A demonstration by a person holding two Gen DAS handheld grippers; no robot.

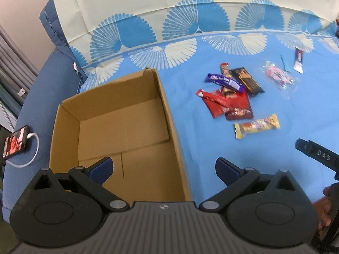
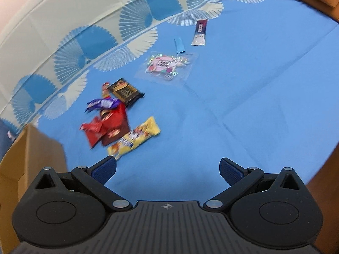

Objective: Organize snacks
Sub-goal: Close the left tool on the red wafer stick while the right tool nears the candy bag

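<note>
1. Snacks: all loose on the blue bedsheet, just beside the cardboard box; none packed.
2. Cardboard box: open, nothing inside.
3. Left gripper: released, jaws spread, nothing held, above the box edge.
4. Right gripper: released, jaws spread, nothing held; yellow bar nearest.
5. Remaining, by estimate: every wrapper, including candy bag and far sachet.

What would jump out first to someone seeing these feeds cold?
Probably the big open cardboard box, nothing inside it, sitting on the blue bedsheet just ahead of the left tool. Next, the bright pile of snack wrappers to the box's right, with a yellow bar nearest the open right tool.
</note>
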